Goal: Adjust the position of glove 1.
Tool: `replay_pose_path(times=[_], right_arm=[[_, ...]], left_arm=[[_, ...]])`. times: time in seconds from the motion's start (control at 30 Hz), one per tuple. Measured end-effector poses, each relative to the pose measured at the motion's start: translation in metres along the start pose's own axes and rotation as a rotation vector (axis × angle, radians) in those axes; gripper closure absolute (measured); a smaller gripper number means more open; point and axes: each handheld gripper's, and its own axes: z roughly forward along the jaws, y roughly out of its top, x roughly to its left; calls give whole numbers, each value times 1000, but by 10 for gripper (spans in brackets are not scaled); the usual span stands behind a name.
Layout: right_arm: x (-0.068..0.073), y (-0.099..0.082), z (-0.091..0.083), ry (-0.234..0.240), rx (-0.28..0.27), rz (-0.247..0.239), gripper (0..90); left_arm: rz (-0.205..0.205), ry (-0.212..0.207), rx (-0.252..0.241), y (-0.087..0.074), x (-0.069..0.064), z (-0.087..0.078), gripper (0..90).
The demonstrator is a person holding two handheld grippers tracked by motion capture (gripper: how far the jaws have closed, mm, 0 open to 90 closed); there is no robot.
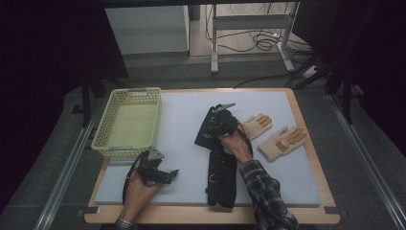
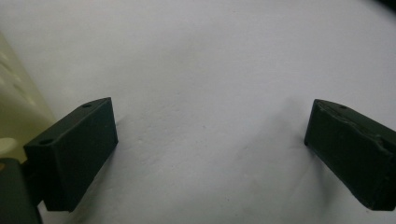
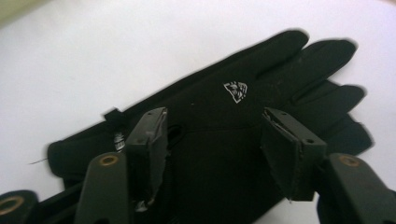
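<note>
Two black gloves lie on the white foam mat (image 1: 179, 112). One black glove (image 1: 203, 135) with a small white logo (image 3: 236, 90) lies mid-table, the other black glove (image 1: 221, 181) just nearer me. My right gripper (image 1: 216, 125) hovers over the logo glove (image 3: 285, 65); in its own view the right gripper (image 3: 215, 116) has its jaws apart above the glove's back, pads not pressing. My left gripper (image 1: 173, 176) rests at the lower left, and the left gripper (image 2: 210, 106) stands open over bare mat.
A pale yellow plastic basket (image 1: 136, 90) stands at the mat's left, its floor bare. Two beige knit gloves (image 1: 257, 125) (image 1: 282, 142) lie right of the black ones. Wooden table edges frame the mat; a metal stand and cables sit beyond the far edge.
</note>
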Motion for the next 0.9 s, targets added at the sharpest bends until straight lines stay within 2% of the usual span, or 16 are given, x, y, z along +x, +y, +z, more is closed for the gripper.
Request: replay_pose_path(times=[0.07, 0.13, 0.2, 0.3, 0.37, 0.6, 0.67, 0.9], right_arm=[[-1, -1, 4, -5, 16, -5, 407], [0, -3, 8, -25, 8, -18, 429], [3, -3, 9, -37, 7, -19, 481], [4, 0, 6, -44, 24, -34, 696], [3, 1, 4, -48, 28, -42, 766], [1, 4, -3, -38, 16, -55, 795], [1, 8, -14, -25, -14, -55, 794], [7, 15, -38, 17, -54, -69, 792]], left_arm=[[4, 1, 0, 0, 0, 0, 26], [0, 1, 0, 0, 0, 0, 26], [1, 1, 1, 0, 0, 0, 26], [5, 2, 2, 0, 0, 0, 26], [5, 2, 2, 0, 0, 0, 26], [8, 1, 5, 0, 1, 0, 26], [10, 2, 6, 0, 1, 0, 26], [13, 2, 9, 0, 1, 0, 26]])
